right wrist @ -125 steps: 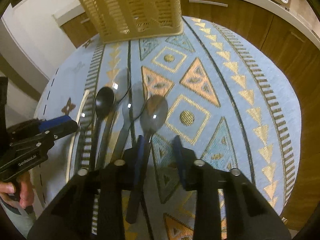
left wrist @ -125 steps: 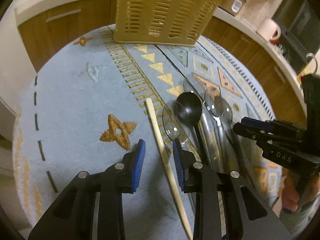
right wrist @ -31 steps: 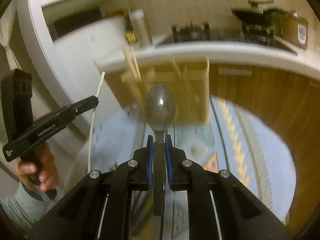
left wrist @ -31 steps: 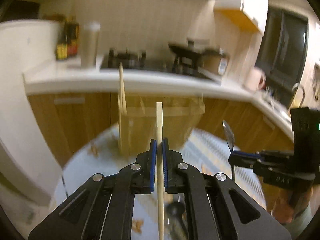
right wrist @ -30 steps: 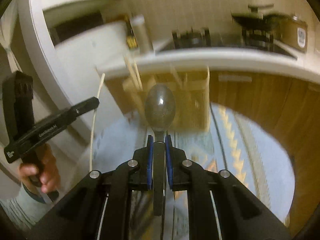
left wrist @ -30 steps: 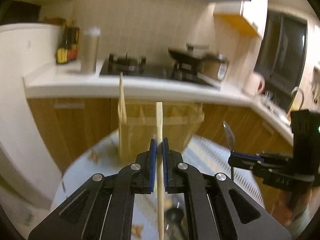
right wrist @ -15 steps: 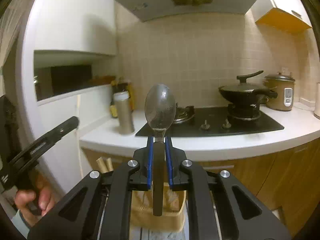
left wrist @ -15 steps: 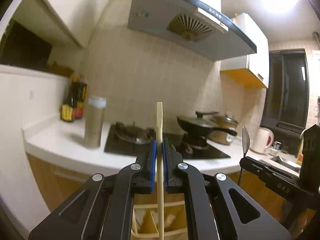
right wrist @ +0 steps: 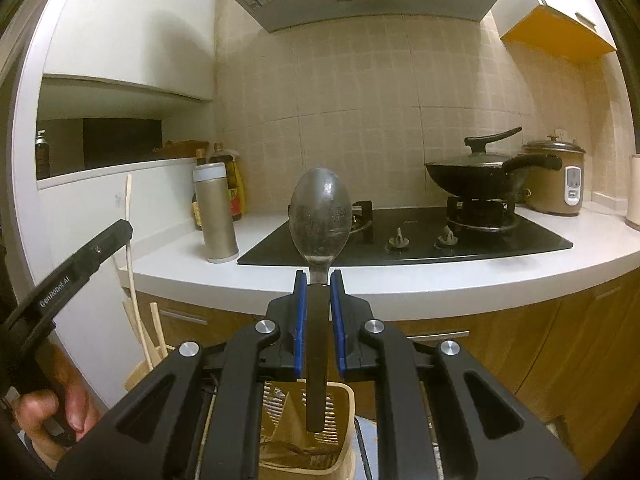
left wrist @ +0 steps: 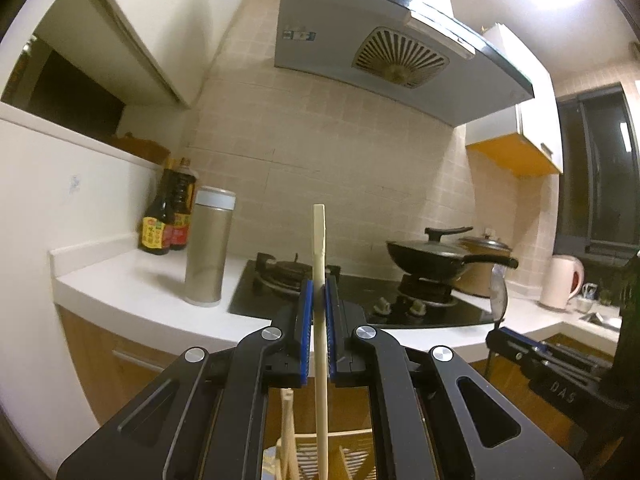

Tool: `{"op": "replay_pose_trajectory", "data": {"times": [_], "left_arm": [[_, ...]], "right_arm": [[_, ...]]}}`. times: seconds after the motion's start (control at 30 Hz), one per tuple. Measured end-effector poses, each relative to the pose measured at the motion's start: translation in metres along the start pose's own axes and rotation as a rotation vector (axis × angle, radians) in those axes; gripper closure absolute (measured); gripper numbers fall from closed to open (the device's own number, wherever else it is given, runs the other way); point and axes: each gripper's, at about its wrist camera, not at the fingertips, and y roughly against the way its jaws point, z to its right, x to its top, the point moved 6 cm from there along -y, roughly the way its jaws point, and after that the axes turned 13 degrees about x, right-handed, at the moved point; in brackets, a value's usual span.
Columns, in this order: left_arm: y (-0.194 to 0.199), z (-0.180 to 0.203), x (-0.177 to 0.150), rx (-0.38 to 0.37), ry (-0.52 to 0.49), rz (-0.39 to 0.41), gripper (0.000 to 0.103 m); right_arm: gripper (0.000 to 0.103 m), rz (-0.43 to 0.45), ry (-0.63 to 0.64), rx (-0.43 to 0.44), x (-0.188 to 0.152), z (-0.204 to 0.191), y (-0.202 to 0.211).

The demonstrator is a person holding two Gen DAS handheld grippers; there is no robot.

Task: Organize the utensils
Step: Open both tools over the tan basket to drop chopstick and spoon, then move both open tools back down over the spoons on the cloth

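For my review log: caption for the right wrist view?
Right tongs hold a spoon upright, handle down, above the basket; stove behind.

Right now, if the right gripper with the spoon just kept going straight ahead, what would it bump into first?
Probably the white countertop edge by the black stove; the right gripper points there, though depth is hard to judge.

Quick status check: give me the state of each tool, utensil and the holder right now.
left tool: shut on chopstick
chopstick: upright, gripped mid-length
right tool: shut on spoon
spoon: upright, bowl up, handle end over the basket
basket: below both tools, already holds chopsticks
wok: lidded, on the burner
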Motion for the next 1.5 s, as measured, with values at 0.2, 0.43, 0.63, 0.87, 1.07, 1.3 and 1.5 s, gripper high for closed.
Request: {"op": "replay_pose_trajectory", "data": {"times": [0.2, 0.43, 0.63, 0.87, 1.07, 1.3, 1.5], "left_arm": [[-0.004, -0.004, -0.009, -0.001, -0.006, -0.004, 0.098], [0.011, -0.011, -0.006, 0.007, -0.023, 0.005, 0.082], [0.041, -0.020, 0.014, -0.017, 0.008, 0.010, 0.071], [0.093, -0.020, 0.032, -0.054, -0.020, 0.012, 0.063], [0.131, -0.021, 0.031, -0.099, -0.034, -0.061, 0.051], [0.146, -0.029, -0.006, -0.133, -0.041, -0.269, 0.049], [0.150, -0.030, -0.076, -0.155, -0.120, -0.548, 0.050]], "right_arm": [[0.093, -0.013, 0.005, -0.005, -0.008, 0.000, -0.004], [0.091, -0.036, 0.001, 0.002, -0.010, -0.002, 0.007], [0.088, -0.055, -0.013, 0.004, -0.005, -0.010, 0.038], [0.036, -0.056, -0.010, -0.015, -0.003, -0.030, 0.087], [0.031, -0.143, -0.034, -0.018, -0.016, -0.046, 0.113], [0.030, -0.312, -0.074, -0.028, -0.053, -0.060, 0.125], [0.030, -0.505, -0.145, -0.042, -0.101, -0.067, 0.119]]}}
